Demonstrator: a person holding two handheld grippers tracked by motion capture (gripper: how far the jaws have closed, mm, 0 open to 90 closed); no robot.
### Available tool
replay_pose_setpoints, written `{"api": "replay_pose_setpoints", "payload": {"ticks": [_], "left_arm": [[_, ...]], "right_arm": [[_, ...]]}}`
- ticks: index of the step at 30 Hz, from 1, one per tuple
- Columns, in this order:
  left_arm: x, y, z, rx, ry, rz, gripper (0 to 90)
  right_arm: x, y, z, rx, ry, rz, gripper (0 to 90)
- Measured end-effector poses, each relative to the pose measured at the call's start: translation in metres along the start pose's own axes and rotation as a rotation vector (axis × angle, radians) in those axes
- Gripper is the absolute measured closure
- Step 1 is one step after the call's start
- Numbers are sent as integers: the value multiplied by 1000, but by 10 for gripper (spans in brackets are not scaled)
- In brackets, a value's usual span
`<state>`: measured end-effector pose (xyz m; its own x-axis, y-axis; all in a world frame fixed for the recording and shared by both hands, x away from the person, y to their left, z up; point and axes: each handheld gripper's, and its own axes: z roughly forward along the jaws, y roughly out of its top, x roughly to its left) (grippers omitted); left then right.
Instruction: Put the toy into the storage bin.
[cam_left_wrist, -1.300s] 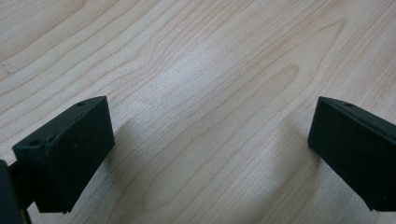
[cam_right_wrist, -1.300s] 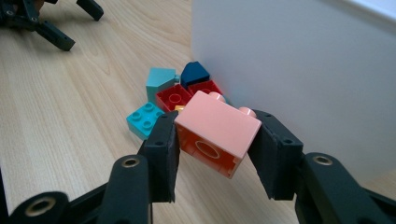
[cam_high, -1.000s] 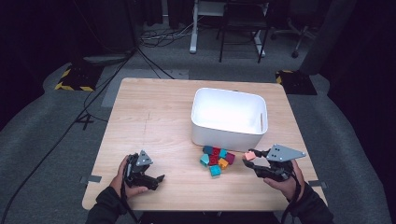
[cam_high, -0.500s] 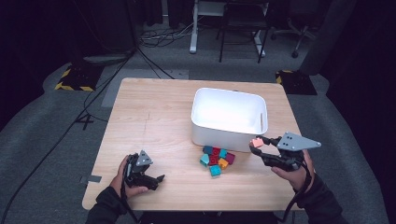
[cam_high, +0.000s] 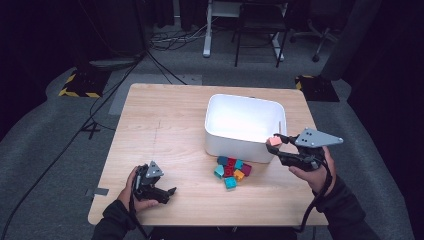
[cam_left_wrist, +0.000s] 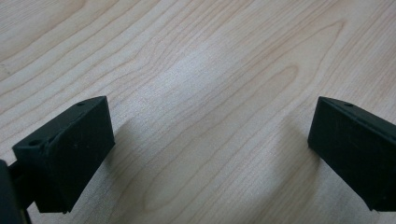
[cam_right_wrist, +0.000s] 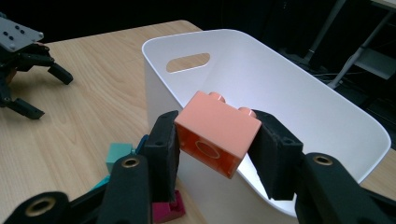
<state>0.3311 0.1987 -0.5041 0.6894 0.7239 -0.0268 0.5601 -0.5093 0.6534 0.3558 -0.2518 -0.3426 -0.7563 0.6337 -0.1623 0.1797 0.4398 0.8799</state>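
Right gripper (cam_high: 276, 145) fingers clamped on salmon brick (cam_right_wrist: 217, 133) at white bin (cam_high: 245, 107) rim, right of centre in the high view; left gripper (cam_high: 167, 192) fingers wide open, empty, lower left on desk (cam_high: 165, 125).

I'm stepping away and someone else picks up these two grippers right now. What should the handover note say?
Right gripper: shut on the salmon brick, held at the near rim of the white bin, not yet over the inside.
Left gripper: open, nothing between its jaws, resting low on the table at the near left corner.
Brick pile: a handful of teal, red, orange and magenta bricks on the table just in front of the bin.
Done: one brick picked up. No brick can be seen in the bin.
Left: probably drop this brick in the bin, then move the pile over one at a time.
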Motion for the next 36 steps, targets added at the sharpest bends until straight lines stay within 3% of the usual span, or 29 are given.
{"api": "replay_pose_setpoints", "payload": {"ticks": [6, 24, 36], "left_arm": [[0, 0, 0, 0, 0, 0, 6], [0, 0, 0, 0, 7, 7, 6], [0, 0, 0, 0, 6, 6, 6]], "right_arm": [[-8, 7, 7, 7, 10, 24, 548], [-29, 14, 23, 38, -45, 38, 547], [-40, 14, 48, 75, -60, 63, 547]]}}
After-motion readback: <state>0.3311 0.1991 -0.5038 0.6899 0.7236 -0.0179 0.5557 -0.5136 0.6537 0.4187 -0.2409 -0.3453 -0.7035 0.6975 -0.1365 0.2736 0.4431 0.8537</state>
